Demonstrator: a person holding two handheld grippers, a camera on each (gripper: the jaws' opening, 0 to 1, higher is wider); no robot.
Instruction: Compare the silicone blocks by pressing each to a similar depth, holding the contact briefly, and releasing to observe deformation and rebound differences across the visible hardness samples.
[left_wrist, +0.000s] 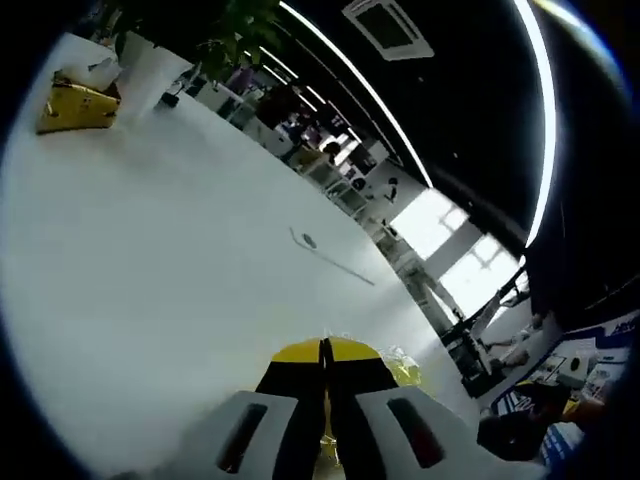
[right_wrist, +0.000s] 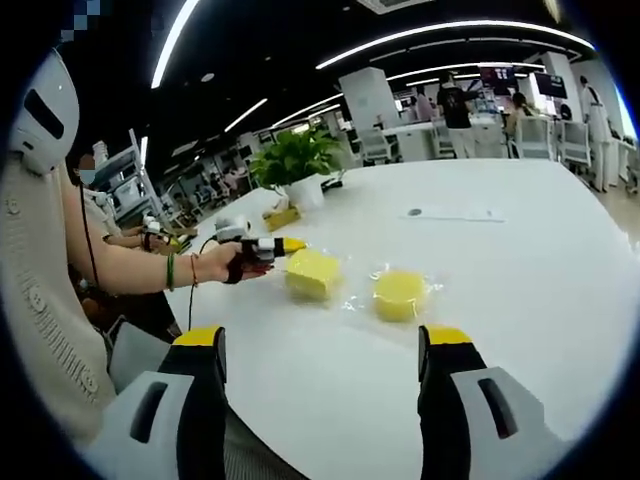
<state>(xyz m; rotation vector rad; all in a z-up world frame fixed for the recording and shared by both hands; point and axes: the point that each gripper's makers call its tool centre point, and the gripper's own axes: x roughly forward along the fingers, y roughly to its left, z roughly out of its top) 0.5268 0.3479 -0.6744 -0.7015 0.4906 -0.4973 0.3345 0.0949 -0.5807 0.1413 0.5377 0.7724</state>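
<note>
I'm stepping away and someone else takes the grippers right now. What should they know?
Left gripper: jaws shut, tips at the near yellow silicone block; whether it is already pressing in can't be told. The right gripper view shows it held in a hand beside that block.
Right gripper: jaws open, holding nothing, hanging back above the white table.
Blocks: two yellow samples in clear wrap lie side by side on the table; the second block is untouched and apart from both grippers.
Done: at most the first press under way.
Left: hold, release, watch rebound, then press the second block to a similar depth.
</note>
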